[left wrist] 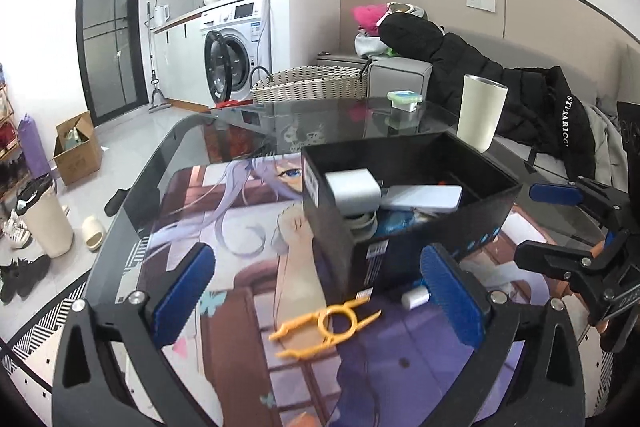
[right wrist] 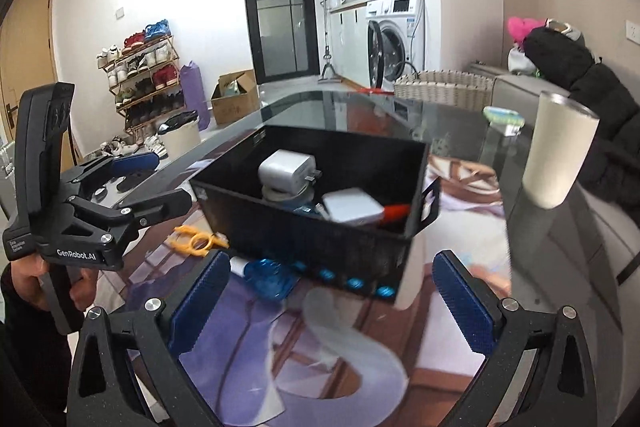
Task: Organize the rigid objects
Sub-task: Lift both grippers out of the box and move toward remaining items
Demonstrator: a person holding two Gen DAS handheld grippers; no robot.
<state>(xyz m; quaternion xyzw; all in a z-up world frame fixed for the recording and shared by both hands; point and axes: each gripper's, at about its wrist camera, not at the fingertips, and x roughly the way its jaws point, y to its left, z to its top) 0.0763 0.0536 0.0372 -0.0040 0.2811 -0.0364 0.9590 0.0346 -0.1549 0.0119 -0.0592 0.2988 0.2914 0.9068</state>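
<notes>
1. Both sets of jaws wide open, left gripper (left wrist: 316, 291) and right gripper (right wrist: 330, 301) holding nothing.
2. Yellow clip (left wrist: 325, 323) lies on the surface beside the black box (left wrist: 404, 227).
3. Looks light, stiff, slippery plastic; I'd pinch its ring middle.

Charger (right wrist: 286, 169) in box (right wrist: 320, 231); clip (left wrist: 326, 323) before it.

A lived-in home, white front-loading washing machine (left wrist: 240, 47) standing open-doored under a kitchen counter, wooden shoe rack (right wrist: 144, 75) sitting far left of it, grey sofa (left wrist: 400, 75) lying right of it, carrying a black padded jacket (left wrist: 480, 75).
</notes>
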